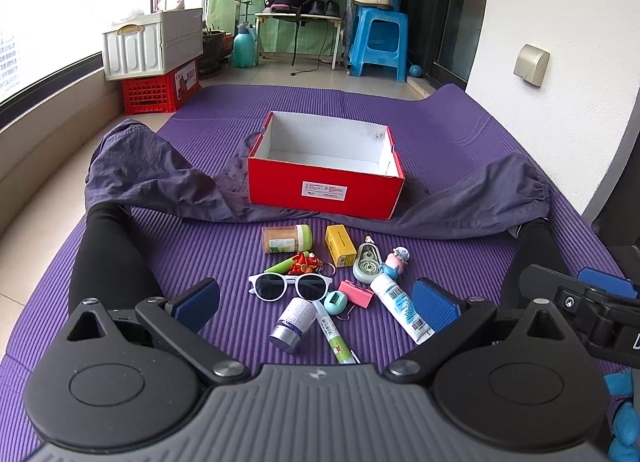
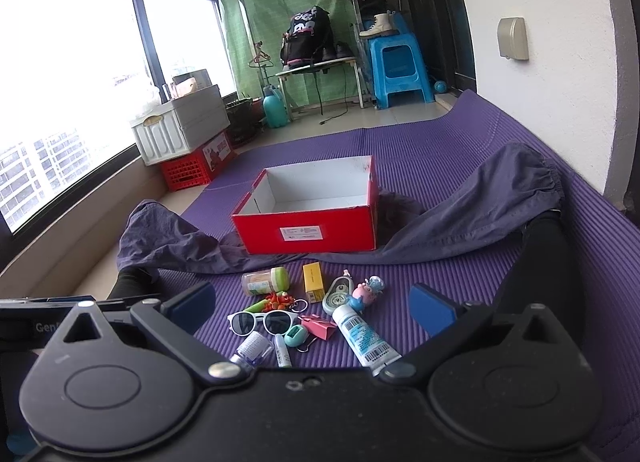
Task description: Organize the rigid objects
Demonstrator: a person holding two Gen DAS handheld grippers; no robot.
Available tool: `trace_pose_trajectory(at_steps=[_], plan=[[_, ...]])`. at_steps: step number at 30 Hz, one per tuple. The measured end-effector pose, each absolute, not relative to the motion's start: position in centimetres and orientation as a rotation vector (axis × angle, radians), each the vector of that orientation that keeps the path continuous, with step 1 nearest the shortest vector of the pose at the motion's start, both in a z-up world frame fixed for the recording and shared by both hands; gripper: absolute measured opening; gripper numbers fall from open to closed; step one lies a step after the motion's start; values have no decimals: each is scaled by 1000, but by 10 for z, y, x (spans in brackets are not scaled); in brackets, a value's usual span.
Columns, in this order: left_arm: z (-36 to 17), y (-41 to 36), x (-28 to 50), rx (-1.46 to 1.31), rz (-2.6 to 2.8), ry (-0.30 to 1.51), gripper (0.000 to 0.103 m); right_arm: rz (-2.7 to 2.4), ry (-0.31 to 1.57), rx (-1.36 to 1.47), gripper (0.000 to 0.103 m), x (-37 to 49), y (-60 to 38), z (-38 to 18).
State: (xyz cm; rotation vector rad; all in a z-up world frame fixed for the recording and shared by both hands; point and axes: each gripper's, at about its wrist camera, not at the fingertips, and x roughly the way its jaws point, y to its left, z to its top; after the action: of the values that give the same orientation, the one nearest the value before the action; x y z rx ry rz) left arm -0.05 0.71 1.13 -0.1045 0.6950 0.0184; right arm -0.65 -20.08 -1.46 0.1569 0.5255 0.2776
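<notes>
An open red shoebox (image 1: 324, 186) (image 2: 308, 232), white inside and empty, stands on the purple mat. In front of it lies a cluster of small items: white sunglasses (image 1: 286, 284) (image 2: 262, 320), a green-capped jar (image 1: 286, 239) (image 2: 266, 281), a yellow box (image 1: 340, 245) (image 2: 313, 282), a correction tape (image 1: 366, 264) (image 2: 338, 295), a pig figurine (image 1: 396, 261) (image 2: 366, 294), a white tube (image 1: 402, 308) (image 2: 366, 340), a pink clip (image 1: 356, 293) (image 2: 318, 326), a small bottle (image 1: 292, 324) (image 2: 252, 348) and a glue stick (image 1: 334, 332). My left gripper (image 1: 316, 304) and right gripper (image 2: 312, 312) are open and empty, hovering above the cluster.
A purple-grey garment (image 1: 160, 178) (image 2: 460, 222) lies across the mat around the box. The person's black-clad legs (image 1: 108, 258) (image 2: 536, 262) flank the items. A white crate on a red crate (image 1: 156, 62), a blue stool (image 1: 378, 42) and a rack stand at the back.
</notes>
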Motion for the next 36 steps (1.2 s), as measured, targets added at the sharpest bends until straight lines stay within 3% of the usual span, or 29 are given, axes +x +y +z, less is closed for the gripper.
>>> trace_pose_trajectory(at_steps=[21, 36], plan=[[-10, 35, 50, -131, 37, 744, 103, 357, 460, -11, 103, 34, -172, -16], [-84, 63, 169, -189, 154, 879, 103, 250, 667, -62, 97, 139, -175, -98]])
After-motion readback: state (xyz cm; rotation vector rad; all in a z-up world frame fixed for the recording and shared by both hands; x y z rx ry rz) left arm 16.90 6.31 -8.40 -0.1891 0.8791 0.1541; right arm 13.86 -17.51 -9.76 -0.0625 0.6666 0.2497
